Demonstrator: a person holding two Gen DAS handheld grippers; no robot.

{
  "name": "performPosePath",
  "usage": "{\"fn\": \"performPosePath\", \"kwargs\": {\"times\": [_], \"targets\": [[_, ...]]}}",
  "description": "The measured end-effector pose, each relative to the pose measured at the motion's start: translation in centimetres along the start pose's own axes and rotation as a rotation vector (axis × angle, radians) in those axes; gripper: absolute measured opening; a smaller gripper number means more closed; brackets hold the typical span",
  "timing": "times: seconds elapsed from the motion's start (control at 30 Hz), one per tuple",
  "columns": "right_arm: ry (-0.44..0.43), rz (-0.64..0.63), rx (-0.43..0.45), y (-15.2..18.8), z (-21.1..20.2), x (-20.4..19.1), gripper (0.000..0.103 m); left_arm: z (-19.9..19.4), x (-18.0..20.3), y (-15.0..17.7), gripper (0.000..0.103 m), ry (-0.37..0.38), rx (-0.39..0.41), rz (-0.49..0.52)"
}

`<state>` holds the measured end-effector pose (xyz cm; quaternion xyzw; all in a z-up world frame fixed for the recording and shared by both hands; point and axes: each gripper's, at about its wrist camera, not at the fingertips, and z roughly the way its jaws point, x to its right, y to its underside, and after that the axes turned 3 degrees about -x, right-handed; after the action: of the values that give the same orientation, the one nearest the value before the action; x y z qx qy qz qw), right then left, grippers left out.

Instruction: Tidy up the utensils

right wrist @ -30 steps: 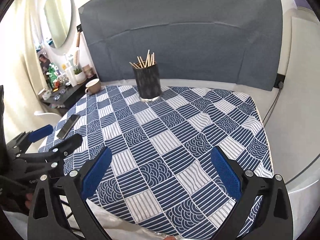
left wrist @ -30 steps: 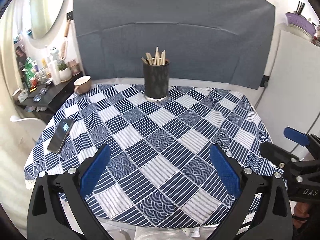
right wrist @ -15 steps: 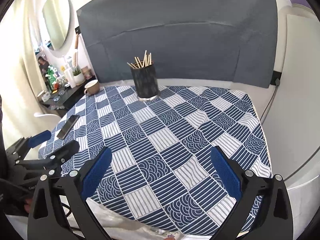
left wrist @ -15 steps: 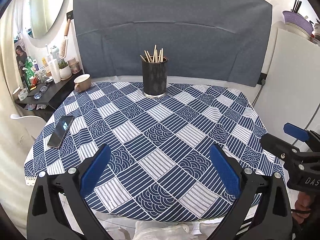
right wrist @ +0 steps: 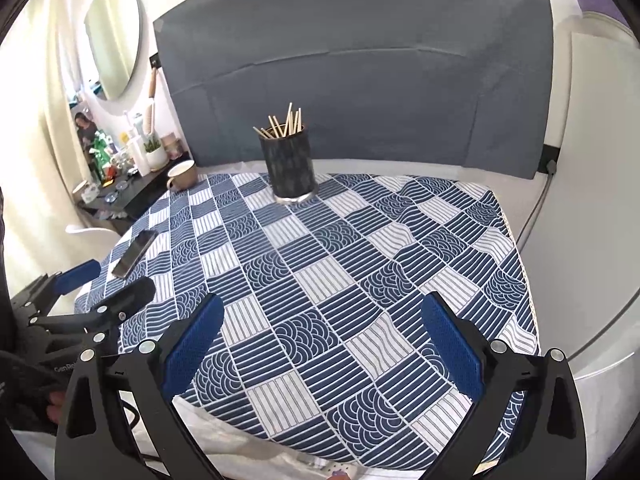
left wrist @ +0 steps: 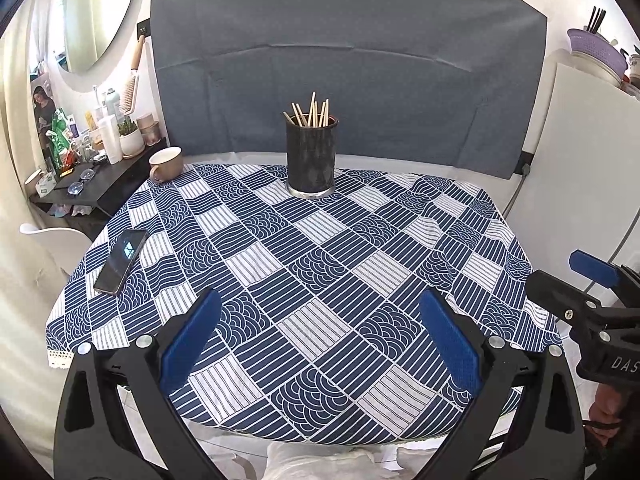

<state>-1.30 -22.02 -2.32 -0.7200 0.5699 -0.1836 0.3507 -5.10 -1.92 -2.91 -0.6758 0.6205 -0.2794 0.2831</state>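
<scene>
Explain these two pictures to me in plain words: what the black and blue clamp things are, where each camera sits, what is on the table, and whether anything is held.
There is no robot. A person holds a hand-held two-finger clamp in each hand, and a fisheye camera on each looks along its fingers.

One picture is from the left gripper, with the right one at its edge. The other is from the right gripper.

On the blue-and-white patterned tablecloth stand a dark cylindrical holder of wooden chopsticks, a beige ceramic mug and a black smartphone.

Both grippers are open and hold nothing.
</scene>
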Motion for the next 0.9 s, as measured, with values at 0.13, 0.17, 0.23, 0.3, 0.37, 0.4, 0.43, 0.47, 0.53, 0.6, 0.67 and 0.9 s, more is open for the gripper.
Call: {"fn": "performPosePath", "kwargs": {"times": [0.13, 0.17, 0.23, 0.3, 0.37, 0.4, 0.43, 0.47, 0.53, 0.6, 0.67, 0.9], "targets": [[0.0, -0.002, -0.003, 0.05, -0.03, 0.02, 0.095, -0.1, -0.24, 0.17, 0.097, -0.002, 0.001, -0.006], [0.002, -0.003, -0.003, 0.04, -0.03, 0.01, 0.095, -0.17, -0.25, 0.19, 0.097, -0.005, 0.004, -0.004], [0.011, -0.008, 0.001, 0.1, -0.14, -0.09, 0.095, -0.32, -0.23, 0.24, 0.097, -0.004, 0.009, -0.003], [0.009, -0.008, 0.0, 0.15, -0.15, -0.11, 0.095, -0.34, -0.33, 0.32, 0.097, -0.005, 0.008, -0.005], [0.007, -0.011, 0.0, 0.2, -0.17, -0.12, 0.095, -0.33, -0.36, 0.33, 0.097, -0.004, 0.005, -0.008], [0.007, -0.013, -0.001, 0.2, -0.15, -0.1, 0.095, -0.3, -0.37, 0.34, 0.097, -0.004, 0.004, -0.009], [0.008, -0.015, -0.001, 0.19, -0.16, -0.11, 0.095, -0.27, -0.39, 0.38, 0.097, 0.0, 0.002, -0.011], [0.009, -0.017, 0.0, 0.24, -0.22, -0.16, 0.095, -0.22, -0.39, 0.42, 0.097, -0.001, 0.0, -0.014], [0.011, -0.021, 0.0, 0.28, -0.27, -0.17, 0.095, -0.2, -0.45, 0.44, 0.097, 0.002, -0.002, -0.018], [0.011, -0.022, 0.001, 0.29, -0.34, -0.13, 0.095, -0.24, -0.52, 0.44, 0.097, 0.0, 0.0, -0.023], [0.012, -0.021, 0.001, 0.29, -0.33, -0.17, 0.095, -0.29, -0.56, 0.44, 0.097, 0.0, 0.001, -0.025], [0.016, -0.027, 0.002, 0.29, -0.46, -0.25, 0.095, -0.41, -0.37, 0.48, 0.097, 0.001, 0.005, -0.016]]}}
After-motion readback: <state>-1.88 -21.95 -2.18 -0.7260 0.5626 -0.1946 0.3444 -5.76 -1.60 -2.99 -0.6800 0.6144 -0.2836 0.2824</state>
